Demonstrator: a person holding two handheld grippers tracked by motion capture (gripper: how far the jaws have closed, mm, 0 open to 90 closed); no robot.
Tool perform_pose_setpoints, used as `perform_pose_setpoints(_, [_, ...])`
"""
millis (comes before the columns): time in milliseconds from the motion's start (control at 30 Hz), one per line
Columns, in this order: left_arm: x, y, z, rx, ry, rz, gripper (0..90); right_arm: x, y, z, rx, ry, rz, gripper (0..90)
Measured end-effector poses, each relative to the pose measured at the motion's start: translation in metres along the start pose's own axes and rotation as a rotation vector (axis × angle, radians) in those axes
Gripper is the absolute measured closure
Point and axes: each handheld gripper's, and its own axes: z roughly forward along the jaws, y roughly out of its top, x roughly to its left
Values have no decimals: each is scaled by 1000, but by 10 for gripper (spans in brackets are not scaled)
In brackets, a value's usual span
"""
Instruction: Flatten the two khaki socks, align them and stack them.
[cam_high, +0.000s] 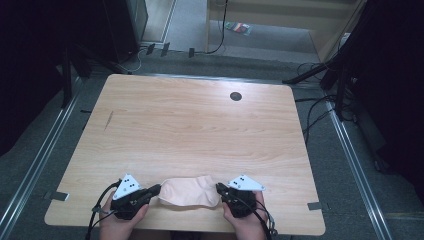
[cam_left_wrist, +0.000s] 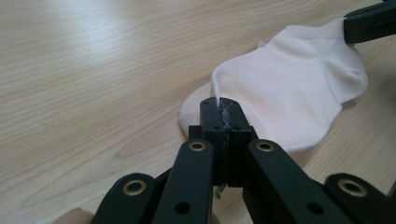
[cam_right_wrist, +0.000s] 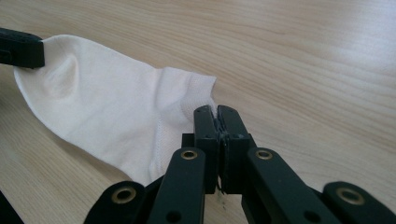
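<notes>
The sock (cam_high: 189, 191) lies stretched near the table's (cam_high: 200, 125) front edge, each end pinched — left gripper (cam_left_wrist: 223, 109) clamped on one end, right gripper (cam_right_wrist: 217, 116) on the other; the step looks like spreading or laying it flat. Next likely needs both ends lowered evenly; which end is toe or cuff is hard to tell from above.

The light wooden table (cam_high: 200, 125) with rounded corners has a small dark round hole (cam_high: 235, 96) near its far edge, stands on grey carpeted floor (cam_high: 330, 165) between metal floor rails (cam_high: 357, 170), with black cables (cam_high: 315, 107) trailing at the right.
</notes>
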Motion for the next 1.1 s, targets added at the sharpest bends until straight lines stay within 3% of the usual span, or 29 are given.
perform_pose_setpoints(200, [3, -2, 3, 2, 2, -6, 900, 0, -2, 1, -28, 3, -1, 888])
perform_pose_setpoints(400, [5, -4, 9, 17, 9, -5, 886, -2, -6, 8, -12, -3, -5, 864])
perform_pose_setpoints(433, [5, -5, 9, 2, 11, -6, 817, -3, -8, 10, -2, 2, 2, 812])
perform_pose_setpoints(467, [4, -5, 9, -7, 21, 1, 698, -4, -9, 12, 3, 28, 20, 660])
perform_pose_setpoints(500, [4, -5, 8, -17, 38, 10, 698, -4, -9, 12, 3, 28, 20, 660])
perform_pose_setpoints(567, [6, -2, 3, -57, 39, -15, 615, -2, -9, 8, -34, 13, 11, 594])
perform_pose_setpoints(633, [6, 0, -3, -92, 29, -26, 631, -2, -8, 5, -50, 10, 17, 603])
perform_pose_setpoints(733, [1, 4, -7, -117, -4, -15, 763, 2, -5, -3, -115, 1, 28, 746])
perform_pose_setpoints(800, [-2, 7, -4, -109, -16, -2, 785, 8, -3, -4, -133, 27, 42, 836])
perform_pose_setpoints(867, [-1, 10, 1, -99, -22, -11, 809, 26, -1, 4, -120, 80, 43, 900])
perform_pose_setpoints(900, [0, 11, 3, -93, -20, -20, 834, 36, 0, 11, -104, 100, 25, 900])
perform_pose_setpoints(933, [4, 13, 7, -79, -21, -39, 884, 53, 2, 25, -74, 154, 11, 900])
perform_pose_setpoints(967, [4, 13, 7, -79, -21, -39, 900, 53, 2, 25, -74, 154, 11, 900])
perform_pose_setpoints(1033, [7, 13, 12, -55, -29, -56, 900, 74, 4, 40, -49, 185, -16, 900])
perform_pose_setpoints(1100, [7, 11, 16, -23, -36, -58, 900, 86, 4, 50, -34, 199, -30, 900])
